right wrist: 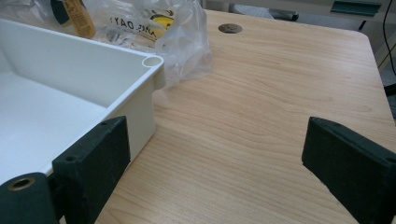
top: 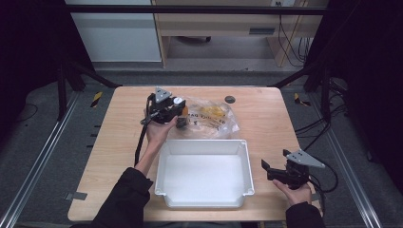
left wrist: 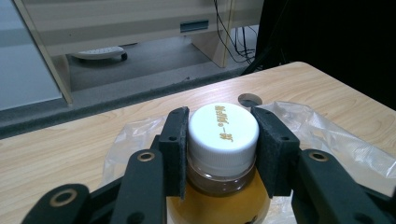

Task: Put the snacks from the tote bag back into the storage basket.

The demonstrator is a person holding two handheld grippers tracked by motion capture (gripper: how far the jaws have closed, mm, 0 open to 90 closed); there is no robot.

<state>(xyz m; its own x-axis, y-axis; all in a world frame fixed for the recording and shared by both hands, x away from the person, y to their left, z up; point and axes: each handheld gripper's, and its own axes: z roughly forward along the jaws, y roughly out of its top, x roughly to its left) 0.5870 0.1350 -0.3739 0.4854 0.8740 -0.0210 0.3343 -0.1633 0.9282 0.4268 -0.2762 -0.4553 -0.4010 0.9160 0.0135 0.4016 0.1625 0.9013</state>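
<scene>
Left gripper point(left wrist: 223, 154), held over the far left part of the wooden table point(top: 266, 118): its two padded jaws are clamped on the white screw cap point(left wrist: 224, 130) of a small bottle point(left wrist: 219, 200) of amber liquid. The bottle sits at the edge of a crumpled clear plastic bag point(top: 214, 118), just beyond the far wall of the empty white bin point(top: 204, 173). In the left gripper view its long axis runs from the cap, which faces the camera, away between the jaws; whether it stands upright on the table cannot be told. Judged rigid, smooth-walled and moderately heavy for its size, it probably slips if gripped on the body; the ribbed cap or the neck offers the surer hold. Right gripper point(top: 280, 171): jaws wide apart, empty, just beside the bin's right wall.
</scene>
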